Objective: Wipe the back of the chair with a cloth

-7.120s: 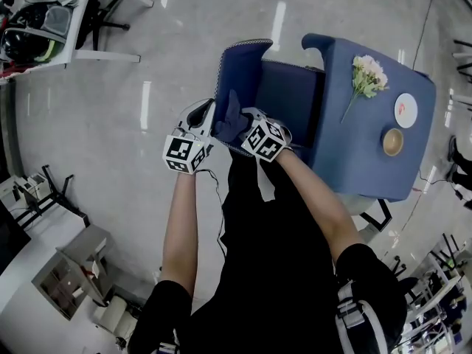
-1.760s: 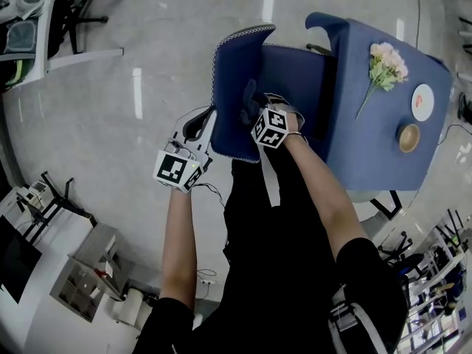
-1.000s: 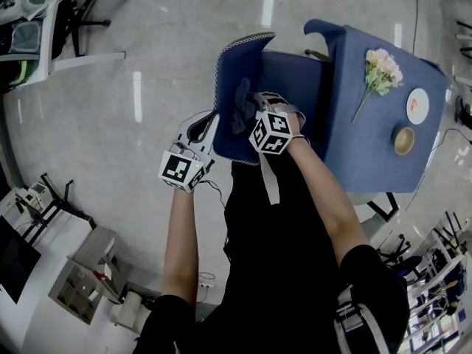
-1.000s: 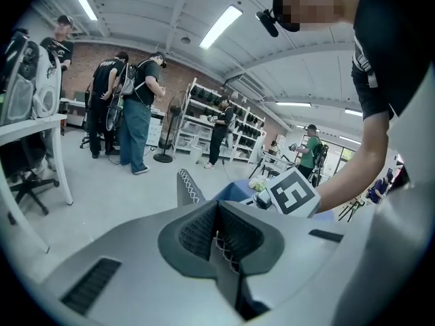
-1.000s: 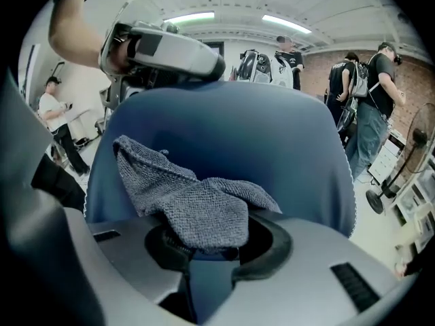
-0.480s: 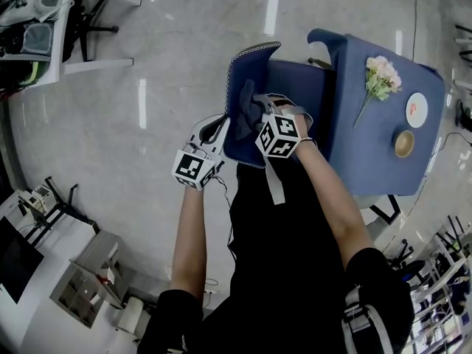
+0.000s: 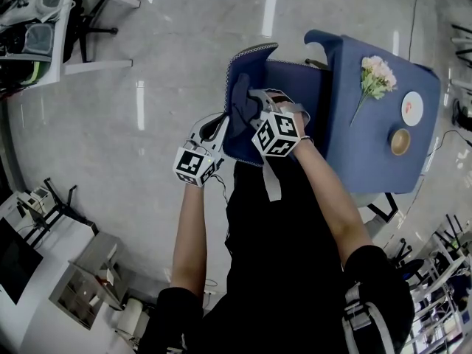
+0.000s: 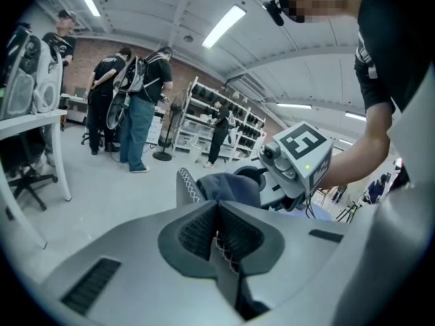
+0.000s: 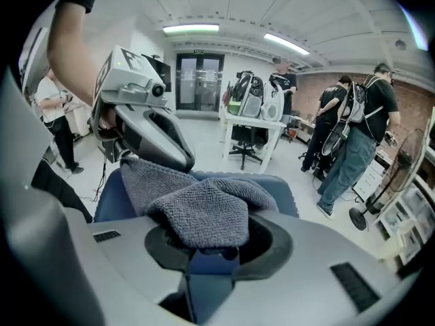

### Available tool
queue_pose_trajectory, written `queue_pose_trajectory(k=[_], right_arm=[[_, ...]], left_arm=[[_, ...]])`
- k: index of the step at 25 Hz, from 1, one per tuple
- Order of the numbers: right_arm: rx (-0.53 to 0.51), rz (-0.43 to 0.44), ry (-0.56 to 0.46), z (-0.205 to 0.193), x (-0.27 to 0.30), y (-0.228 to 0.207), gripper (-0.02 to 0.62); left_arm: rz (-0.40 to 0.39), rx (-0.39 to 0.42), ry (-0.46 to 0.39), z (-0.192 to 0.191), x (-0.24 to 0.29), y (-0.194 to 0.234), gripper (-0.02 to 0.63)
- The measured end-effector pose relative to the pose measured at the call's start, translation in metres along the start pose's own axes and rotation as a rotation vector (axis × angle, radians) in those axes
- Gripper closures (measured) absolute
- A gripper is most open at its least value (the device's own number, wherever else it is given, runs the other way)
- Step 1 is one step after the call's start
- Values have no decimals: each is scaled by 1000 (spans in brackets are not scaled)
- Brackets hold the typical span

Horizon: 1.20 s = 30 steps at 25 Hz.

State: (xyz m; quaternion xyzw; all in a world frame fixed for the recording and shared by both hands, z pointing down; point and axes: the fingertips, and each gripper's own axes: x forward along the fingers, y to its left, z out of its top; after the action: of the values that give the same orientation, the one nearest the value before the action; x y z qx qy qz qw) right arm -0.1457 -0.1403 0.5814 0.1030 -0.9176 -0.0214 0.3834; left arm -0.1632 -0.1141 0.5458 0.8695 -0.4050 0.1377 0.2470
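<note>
1. Caption from the remote desk: my left gripper (image 7: 219, 126) sits at about 8 o'clock of the blue upholstered chair back with white zigzag stitching (image 7: 237, 144). In the left gripper view its jaws are pressed together on that stitched edge, pinching it so the chair is steadied.

2. My right gripper (image 7: 253, 99) is clamped on the dark grey knitted cloth (image 7: 240, 100). In the right gripper view the jaws are closed on a bunched fold, and the rest of the cloth (image 9: 204, 209) spills forward over the blue top rim of the chair back.

3. The cloth lies on the upper part of the chair back, at 12 o'clock of the right gripper's marker cube and just beside the left gripper's tips.

4. A blue-covered table (image 7: 369, 150) stands at 3 o'clock of the chair. It carries a pale flower bunch (image 7: 376, 76), a white round plate (image 7: 411, 109) and a small brown bowl (image 7: 400, 141). None of these is involved.

5. Progress, as I judge it: grasping and bracing are done, and wiping is under way at the top of the back. No dirt or streaks show, so I cannot say how much has been covered. The lower back, and the far side hidden from me, look likely to remain.
</note>
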Motion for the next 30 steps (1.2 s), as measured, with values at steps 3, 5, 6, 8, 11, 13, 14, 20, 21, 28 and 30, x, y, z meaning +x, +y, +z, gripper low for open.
queue_pose_trajectory(k=[3,5,6,8,11,13,14,20,21,28,30], right_arm=[[25,-14,-7,2,2,-5,457],[44,-13,-9,-1,6,-8,459],[55,-12,-13,-2,8,-9,459],[79,-15,-18,-7,11,-10,459],[99,-29,-5,-19,19,-13,459],[108,-36,10,-31,26,-15,459],[115,-38,17,-38,30,-16,459],[137,-42,105,-87,60,-15,460],[140,-40,109,-92,65,-15,460],[180,-11,154,-129,89,-11,459],[190,-4,174,-141,95,-10,460]], left_arm=[[-6,2,4,2,-2,0,583],[-7,5,5,2,-1,0,583],[-9,6,5,2,-1,1,583],[-12,3,0,1,0,1,583],[-10,-3,-14,0,0,1,583],[-8,-10,-24,-2,0,1,583],[-8,-13,-29,-3,1,1,583],[-22,-3,-37,-6,2,3,583],[-23,1,-40,-6,2,3,583],[-22,-12,-59,-14,5,2,583],[-28,-12,-62,-15,6,2,583]])
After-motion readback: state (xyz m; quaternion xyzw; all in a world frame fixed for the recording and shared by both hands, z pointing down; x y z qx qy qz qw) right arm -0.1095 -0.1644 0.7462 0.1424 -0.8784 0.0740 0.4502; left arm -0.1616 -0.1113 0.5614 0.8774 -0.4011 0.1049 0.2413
